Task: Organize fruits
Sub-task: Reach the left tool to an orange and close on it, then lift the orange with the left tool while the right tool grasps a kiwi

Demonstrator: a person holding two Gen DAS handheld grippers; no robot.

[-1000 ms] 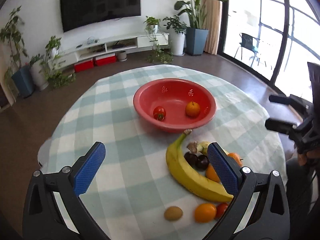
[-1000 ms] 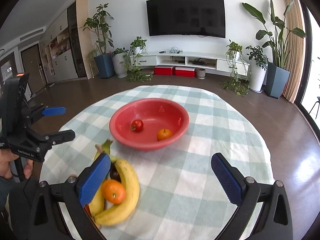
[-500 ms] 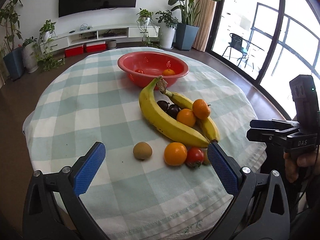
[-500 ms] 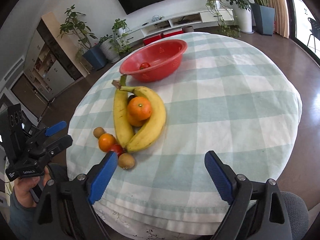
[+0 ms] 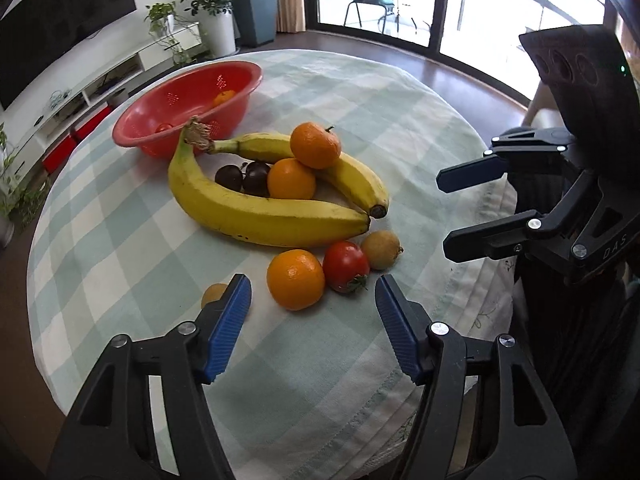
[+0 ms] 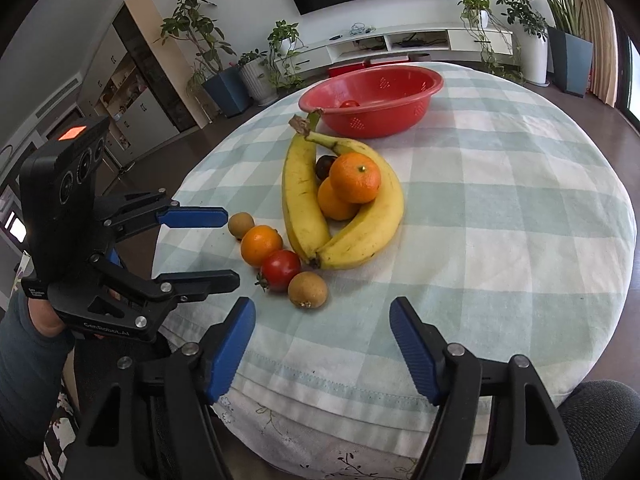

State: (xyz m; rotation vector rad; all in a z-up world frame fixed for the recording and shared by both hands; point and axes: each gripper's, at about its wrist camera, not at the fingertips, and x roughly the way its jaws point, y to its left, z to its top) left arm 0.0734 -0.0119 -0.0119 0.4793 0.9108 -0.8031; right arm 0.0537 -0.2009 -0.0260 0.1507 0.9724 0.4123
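The blue-padded fingers [image 5: 226, 322] of the left gripper [image 5: 312, 320] stand partly apart with nothing between them; its jaws have just been closing. They hang over the near edge of the checked tablecloth [image 5: 352, 92], just short of a loose orange [image 5: 295, 279] and a tomato [image 5: 345, 266] that touch each other. The right gripper [image 6: 322, 344] also has its jaws partly apart and empty, and they too have just been closing; a brown kiwi [image 6: 307, 290] lies just ahead of them.

A second kiwi [image 6: 241, 225] lies at the other end of that row, beside the orange. Behind the row two bananas [image 5: 256, 208] curve around two dark plums [image 5: 244, 178] and an orange, and another orange [image 5: 315, 145] rests on top of the farther banana. Beyond the bananas' stems stands a red perforated bowl [image 5: 176, 92], which holds a tomato and an orange. A dark sleeve [image 6: 24, 360] shows behind the left gripper in the right wrist view.
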